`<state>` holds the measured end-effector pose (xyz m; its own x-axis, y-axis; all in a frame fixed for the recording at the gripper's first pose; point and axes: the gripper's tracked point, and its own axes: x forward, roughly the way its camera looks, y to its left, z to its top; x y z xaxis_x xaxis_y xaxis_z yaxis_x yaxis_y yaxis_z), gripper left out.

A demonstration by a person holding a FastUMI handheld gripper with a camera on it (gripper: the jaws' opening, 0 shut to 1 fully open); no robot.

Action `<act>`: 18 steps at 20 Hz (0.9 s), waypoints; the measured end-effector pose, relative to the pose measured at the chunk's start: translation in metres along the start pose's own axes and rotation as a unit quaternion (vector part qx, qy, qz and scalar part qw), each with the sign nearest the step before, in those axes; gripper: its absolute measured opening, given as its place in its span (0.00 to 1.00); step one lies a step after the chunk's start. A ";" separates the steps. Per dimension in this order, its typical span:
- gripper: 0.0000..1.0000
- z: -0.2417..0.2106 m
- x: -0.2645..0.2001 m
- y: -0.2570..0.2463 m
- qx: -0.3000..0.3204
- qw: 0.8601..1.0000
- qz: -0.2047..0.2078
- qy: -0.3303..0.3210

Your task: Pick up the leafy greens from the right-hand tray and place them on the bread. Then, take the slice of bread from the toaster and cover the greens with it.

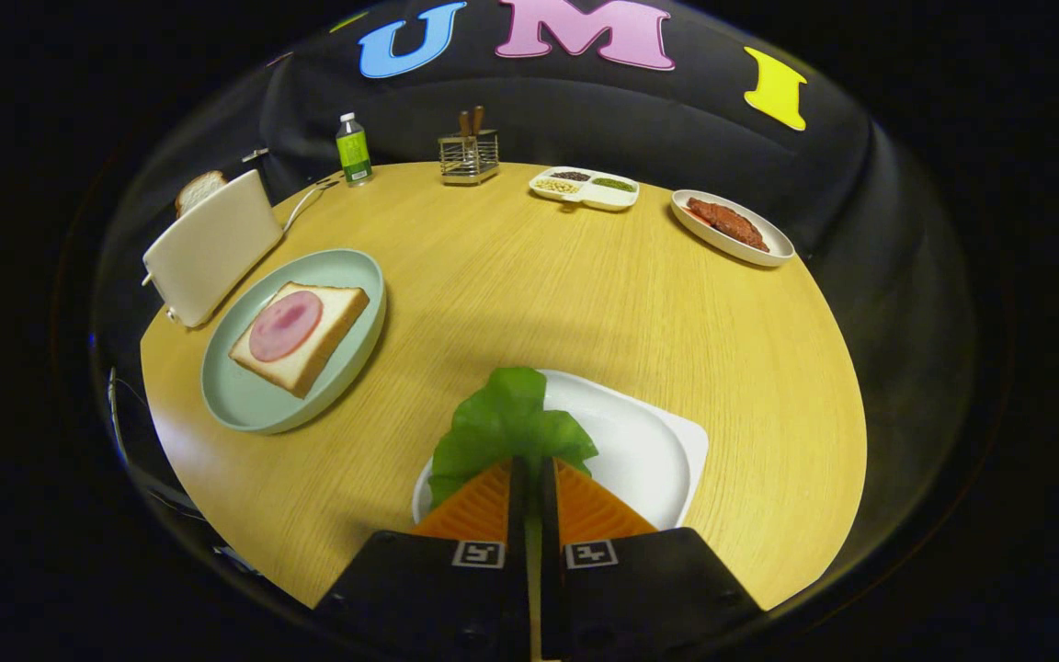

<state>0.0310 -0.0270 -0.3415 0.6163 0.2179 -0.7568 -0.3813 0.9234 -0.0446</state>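
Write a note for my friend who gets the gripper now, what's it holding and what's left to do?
Gripper: shut on the leafy greens, above the white tray.
Bread with ham lies on the green plate, beyond the fingers and nothing on top yet.
Second bread slice sticks up from the toaster behind the plate.
Done: greens gripped.
Left: carry greens onto the ham bread, release, then fetch the toaster slice and lay it over the greens.

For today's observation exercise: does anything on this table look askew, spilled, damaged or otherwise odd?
Nothing is spilled or damaged. The one unusual thing is the leafy greens, pinched between the fingers of the gripper and hanging over the white tray. The bread with ham lies flat on its plate.
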 end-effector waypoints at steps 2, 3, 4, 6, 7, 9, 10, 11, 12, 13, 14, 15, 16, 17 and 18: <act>0.06 0.000 0.000 0.000 0.008 1.000 0.002 0.013; 0.06 0.000 -0.001 0.000 0.008 1.000 0.001 0.020; 0.06 0.001 -0.001 0.000 0.008 1.000 -0.002 0.024; 0.06 0.003 -0.005 0.002 0.014 1.000 0.000 0.027; 0.06 0.005 -0.010 0.002 0.021 0.999 -0.001 0.028; 0.06 0.013 -0.019 -0.003 0.037 0.999 -0.012 0.022; 0.06 0.017 -0.025 -0.005 0.042 0.999 -0.019 0.018; 0.06 0.022 -0.032 -0.007 0.048 0.998 -0.025 0.013; 0.06 0.027 -0.038 -0.008 0.053 0.998 -0.032 0.009; 0.06 0.033 -0.045 -0.007 0.058 0.998 -0.036 0.005; 0.06 0.040 -0.051 -0.005 0.060 0.997 -0.038 -0.002; 0.06 0.049 -0.058 -0.001 0.058 0.997 -0.040 -0.009; 0.06 0.057 -0.064 0.005 0.053 0.998 -0.040 -0.017; 0.06 0.067 -0.069 0.013 0.045 0.998 -0.039 -0.026; 0.06 0.077 -0.075 0.021 0.036 0.998 -0.036 -0.035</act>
<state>0.0298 0.0009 -0.2358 0.6881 0.1685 -0.7058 -0.2843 0.9575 -0.0486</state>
